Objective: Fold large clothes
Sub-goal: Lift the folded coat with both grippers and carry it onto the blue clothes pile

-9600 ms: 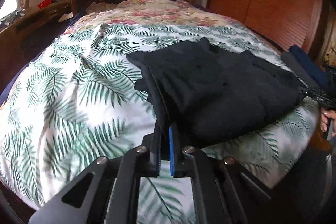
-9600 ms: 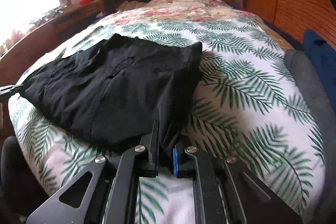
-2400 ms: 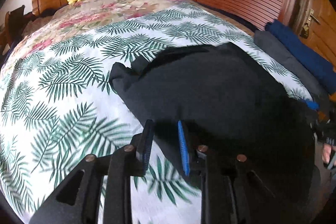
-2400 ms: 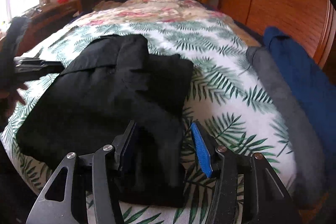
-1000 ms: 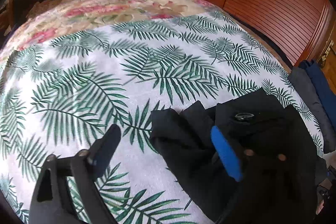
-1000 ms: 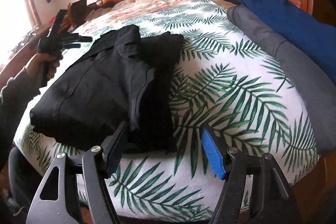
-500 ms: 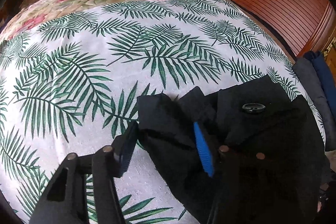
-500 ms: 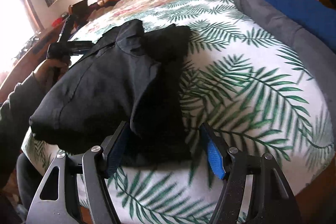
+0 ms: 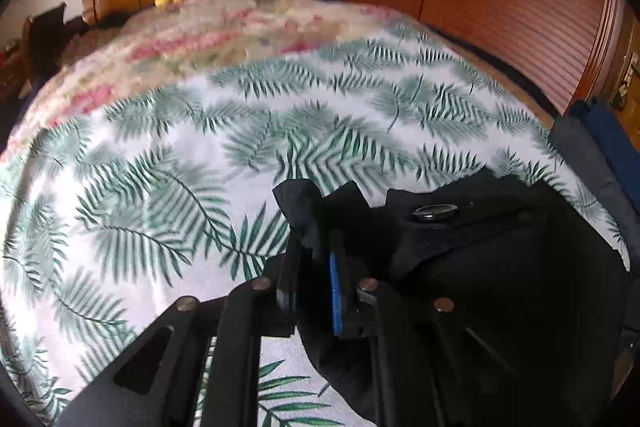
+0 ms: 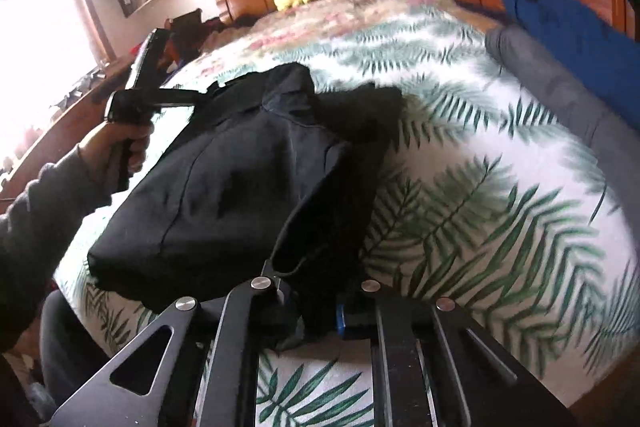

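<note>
- Your left claw (image 9: 316, 291) is closing, its pads pinching a far corner of the black garment (image 9: 500, 267).
- Your right claw (image 10: 316, 311) is closing on the garment's near edge, cloth bunched between its pads.
- The garment lies folded on the bed (image 10: 500, 227), atop the palm-leaf sheet.
- Your left hand (image 10: 120, 143) grips the left claw's handle.
- Grey (image 10: 568, 95) and blue (image 10: 580, 35) clothes lie at the bed's right edge.

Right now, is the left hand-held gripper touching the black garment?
Touching. The left wrist view shows the left hand-held gripper closing, its fingers pinching a bunched edge of the black garment, with cloth filling the space between them.
</note>
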A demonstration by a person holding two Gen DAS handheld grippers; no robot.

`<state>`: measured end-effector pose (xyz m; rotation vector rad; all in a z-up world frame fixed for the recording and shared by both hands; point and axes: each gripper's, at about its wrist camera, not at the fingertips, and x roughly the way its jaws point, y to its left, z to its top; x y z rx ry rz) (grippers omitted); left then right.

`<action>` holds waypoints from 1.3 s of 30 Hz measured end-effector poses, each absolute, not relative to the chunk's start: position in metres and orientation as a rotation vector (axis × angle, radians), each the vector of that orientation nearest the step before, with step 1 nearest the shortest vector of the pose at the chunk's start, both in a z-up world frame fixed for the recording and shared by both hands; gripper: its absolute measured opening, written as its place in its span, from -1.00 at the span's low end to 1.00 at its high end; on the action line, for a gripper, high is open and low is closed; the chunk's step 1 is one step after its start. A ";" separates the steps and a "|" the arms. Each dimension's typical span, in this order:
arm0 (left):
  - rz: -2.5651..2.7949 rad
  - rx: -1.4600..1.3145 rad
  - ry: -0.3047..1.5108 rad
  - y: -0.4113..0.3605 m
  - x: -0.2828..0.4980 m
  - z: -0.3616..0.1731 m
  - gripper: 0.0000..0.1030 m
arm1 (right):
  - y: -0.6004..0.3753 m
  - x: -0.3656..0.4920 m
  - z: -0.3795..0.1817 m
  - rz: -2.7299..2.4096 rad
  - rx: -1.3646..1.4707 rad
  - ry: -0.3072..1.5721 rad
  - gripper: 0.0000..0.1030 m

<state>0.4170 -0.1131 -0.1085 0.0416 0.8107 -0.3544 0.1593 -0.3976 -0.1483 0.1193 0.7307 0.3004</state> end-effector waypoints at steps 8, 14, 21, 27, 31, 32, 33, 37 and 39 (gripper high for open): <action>-0.337 0.085 0.694 -0.136 0.389 -0.053 -0.95 | -0.408 0.164 -0.113 0.296 0.057 0.637 -0.86; -0.348 0.089 0.589 -0.175 0.374 -0.003 -0.96 | -0.419 0.166 -0.070 0.283 -0.045 0.551 -0.87; -0.434 0.068 0.465 -0.262 0.368 0.080 -0.96 | -0.480 0.155 0.011 0.184 -0.108 0.412 -0.87; -0.550 0.031 0.406 -0.362 0.363 0.127 -0.96 | -0.555 0.128 0.074 0.030 -0.150 0.326 -0.87; -0.634 0.031 0.416 -0.427 0.362 0.133 -0.96 | -0.601 0.106 0.094 -0.074 -0.142 0.298 -0.87; -0.649 0.035 0.419 -0.441 0.361 0.132 -0.96 | -0.613 0.101 0.096 -0.099 -0.136 0.298 -0.87; -0.663 0.047 0.423 -0.456 0.361 0.129 -0.96 | -0.627 0.094 0.097 -0.129 -0.129 0.297 -0.87; -0.699 0.088 0.470 -0.509 0.364 0.111 -0.96 | -0.659 0.082 0.082 -0.221 -0.132 0.321 -0.87; -0.697 0.123 0.495 -0.528 0.362 0.099 -0.95 | -0.676 0.081 0.066 -0.257 -0.110 0.352 -0.87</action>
